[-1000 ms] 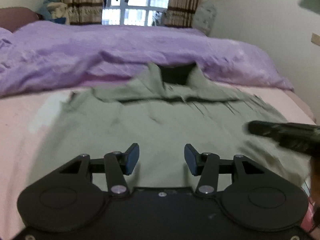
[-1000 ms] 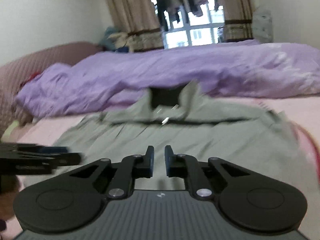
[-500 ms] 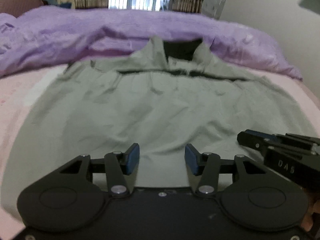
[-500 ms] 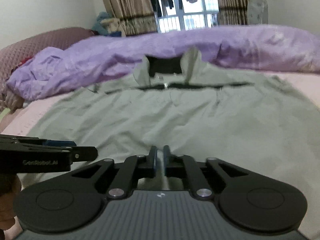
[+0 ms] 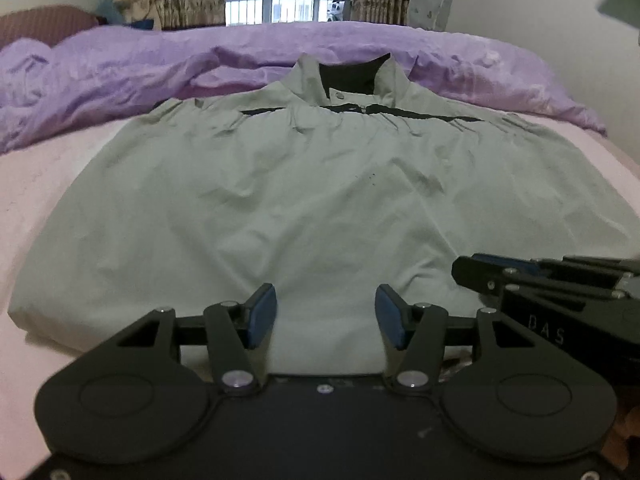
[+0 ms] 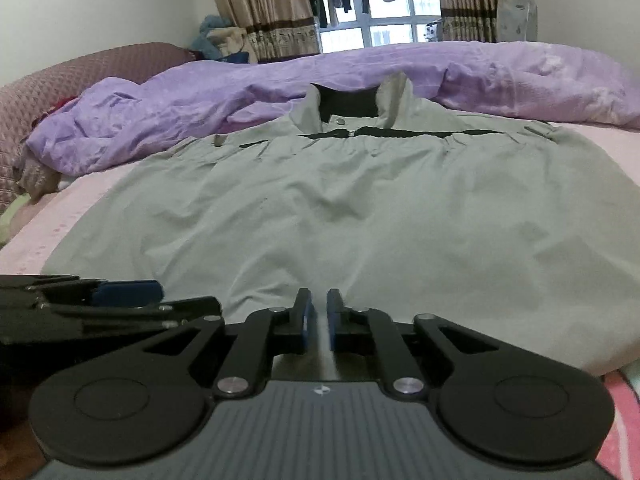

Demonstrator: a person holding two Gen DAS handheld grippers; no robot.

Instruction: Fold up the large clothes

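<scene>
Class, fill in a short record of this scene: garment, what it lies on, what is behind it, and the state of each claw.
garment: grey-green jacket, spread flat, collar away from the cameras
surface: pink sheet
behind: purple quilt
left claw: opening, nothing pinched, above the hem
right claw: nearly shut, a narrow gap showing; no clear grip on the jacket

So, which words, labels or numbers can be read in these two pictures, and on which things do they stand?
"DAS": pale letters on the black side of the right gripper, seen in the left wrist view; any further letters cannot be told.
A small white mark on the right gripper's grey body, seen in its own view: a logo, no letters.
The grey jacket: no readable label or print.
</scene>
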